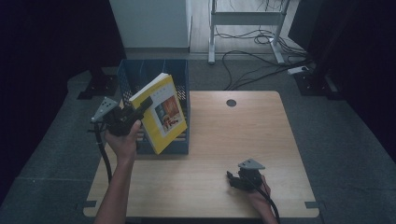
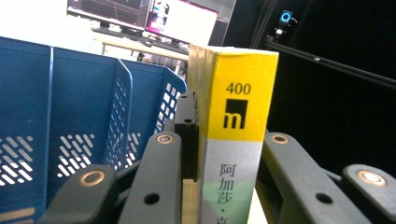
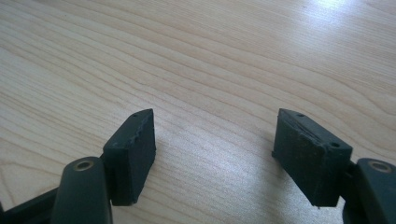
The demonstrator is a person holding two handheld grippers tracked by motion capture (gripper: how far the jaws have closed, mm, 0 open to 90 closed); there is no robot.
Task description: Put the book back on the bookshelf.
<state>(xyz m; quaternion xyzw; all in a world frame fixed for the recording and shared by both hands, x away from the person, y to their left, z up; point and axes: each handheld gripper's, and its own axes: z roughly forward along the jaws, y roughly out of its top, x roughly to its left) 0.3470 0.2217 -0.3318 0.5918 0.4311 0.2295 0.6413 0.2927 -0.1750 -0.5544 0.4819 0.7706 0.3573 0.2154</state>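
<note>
High view: we saw the left gripper (image 1: 140, 108) raised off the wooden surface (image 1: 219, 140), its fingers clamped on a yellow book (image 1: 161, 112) held tilted, just in front of and partly over the blue file rack (image 1: 154, 74) at the surface's far left. The left hand (image 1: 122, 140) gripped the tool from below. The right gripper (image 1: 236, 179) rested low near the front right edge, in the right hand (image 1: 257, 191), well apart from the book. Cables (image 1: 261, 51) lay on the floor beyond.

Left gripper view: we saw the book's spine upright between the fingers (image 2: 187, 135), pressed on both sides; it read "400" on yellow, grey lower down. The rack's dividers stood just to the left. Monitors (image 2: 182, 18) glowed behind.

Right gripper view: we saw the fingers (image 3: 133, 149) wide apart, nothing between them, just above bare wood grain.
</note>
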